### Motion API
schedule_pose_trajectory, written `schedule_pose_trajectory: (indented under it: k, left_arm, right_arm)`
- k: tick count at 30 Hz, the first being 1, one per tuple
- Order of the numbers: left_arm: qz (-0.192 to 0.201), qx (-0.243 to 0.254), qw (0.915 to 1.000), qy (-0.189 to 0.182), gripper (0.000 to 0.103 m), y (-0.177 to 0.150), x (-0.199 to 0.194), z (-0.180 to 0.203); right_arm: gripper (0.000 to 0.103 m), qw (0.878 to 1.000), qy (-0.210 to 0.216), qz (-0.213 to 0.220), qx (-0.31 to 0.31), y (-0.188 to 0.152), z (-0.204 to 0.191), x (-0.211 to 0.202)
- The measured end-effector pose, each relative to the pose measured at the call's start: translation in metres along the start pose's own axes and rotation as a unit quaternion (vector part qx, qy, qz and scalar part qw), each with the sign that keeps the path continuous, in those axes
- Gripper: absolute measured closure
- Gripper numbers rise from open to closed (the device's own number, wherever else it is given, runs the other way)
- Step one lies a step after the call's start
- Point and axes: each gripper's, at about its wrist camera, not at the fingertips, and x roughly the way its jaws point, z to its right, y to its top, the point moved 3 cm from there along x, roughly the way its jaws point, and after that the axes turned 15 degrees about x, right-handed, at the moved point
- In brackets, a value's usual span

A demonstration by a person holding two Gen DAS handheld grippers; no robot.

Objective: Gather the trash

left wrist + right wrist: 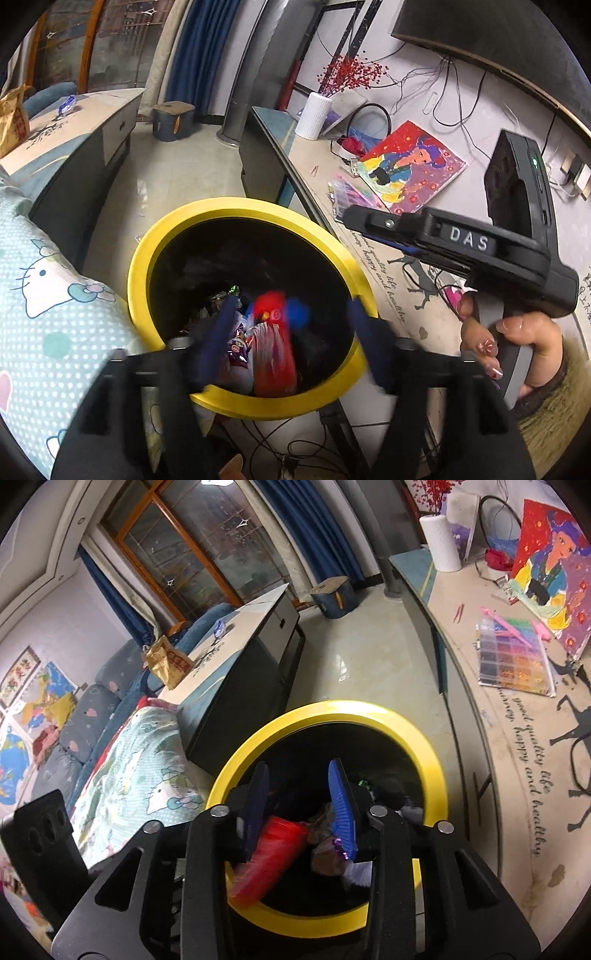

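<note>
A yellow-rimmed bin (177,229) with a black inside stands on the floor below both grippers. My left gripper (291,317) is open over its mouth, and a blurred red wrapper (273,332) hangs loose between the blue fingers (225,325), above other wrappers in the bin. In the right wrist view my right gripper (299,790) is partly open over the same bin (424,746). The red wrapper (273,853) and a brown-and-purple wrapper (328,849) lie below its fingers, and neither is pressed. A hand (532,343) holds the right gripper (349,218) at the right in the left wrist view.
A desk (517,738) at the right carries a painting (413,166), a bead box (513,657), a white vase (314,114) and cables. A low table (236,686) at the left holds a blue wrapper (220,627) and a brown paper bag (168,661). A cartoon-cat blanket (48,295) lies beside the bin.
</note>
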Motion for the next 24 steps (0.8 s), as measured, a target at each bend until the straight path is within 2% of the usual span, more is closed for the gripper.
schedule_pose_trajectory:
  k: [1, 3, 5, 7, 9, 11, 15, 16, 17, 20, 22, 24]
  left_arm:
    - [0.001, 0.0, 1.0, 0.004, 0.025, 0.001, -0.001, -0.001]
    - [0.003, 0.005, 0.9999, 0.014, 0.009, 0.002, -0.005, -0.002]
    - [0.006, 0.007, 0.9997, 0.023, 0.008, 0.002, -0.012, -0.004]
    - [0.01, 0.006, 0.9993, 0.034, 0.007, 0.003, -0.019, -0.007]
    - [0.012, 0.005, 0.9987, 0.048, 0.007, 0.004, -0.026, -0.009]
    - [0.014, 0.001, 0.9981, 0.06, 0.007, 0.005, -0.033, -0.011]
    - [0.025, -0.01, 0.9961, 0.084, 0.007, 0.004, -0.051, -0.018]
    - [0.027, -0.012, 0.9957, 0.088, 0.007, 0.003, -0.055, -0.019]
    - [0.029, -0.015, 0.9951, 0.093, 0.007, 0.003, -0.06, -0.021]
    - [0.036, -0.02, 0.9923, 0.117, 0.007, -0.002, -0.077, -0.028]
    - [0.043, -0.027, 0.9907, 0.126, 0.007, -0.006, -0.088, -0.034]
    - [0.05, -0.031, 0.9884, 0.14, 0.007, -0.01, -0.101, -0.038]
  right_arm:
    - [0.066, 1.0, -0.002, 0.003, -0.001, 0.0, 0.0, -0.001]
    - [0.061, 1.0, -0.006, 0.008, -0.005, 0.0, 0.0, -0.005]
    - [0.059, 1.0, -0.014, 0.012, -0.016, -0.002, -0.002, -0.009]
    - [0.05, 0.999, -0.019, 0.019, -0.023, -0.005, -0.004, -0.013]
    - [0.047, 0.999, -0.022, 0.026, -0.034, -0.009, -0.009, -0.02]
    - [0.036, 0.998, -0.022, 0.032, -0.044, -0.012, -0.014, -0.026]
    - [0.031, 0.995, -0.024, 0.05, -0.078, -0.019, -0.028, -0.039]
    - [0.023, 0.994, -0.025, 0.06, -0.084, -0.021, -0.032, -0.043]
    - [0.02, 0.994, -0.026, 0.068, -0.087, -0.023, -0.034, -0.047]
    - [0.018, 0.991, -0.023, 0.08, -0.104, -0.032, -0.046, -0.056]
    - [0.011, 0.989, -0.021, 0.088, -0.114, -0.037, -0.054, -0.06]
    - [0.011, 0.987, -0.018, 0.094, -0.131, -0.044, -0.064, -0.064]
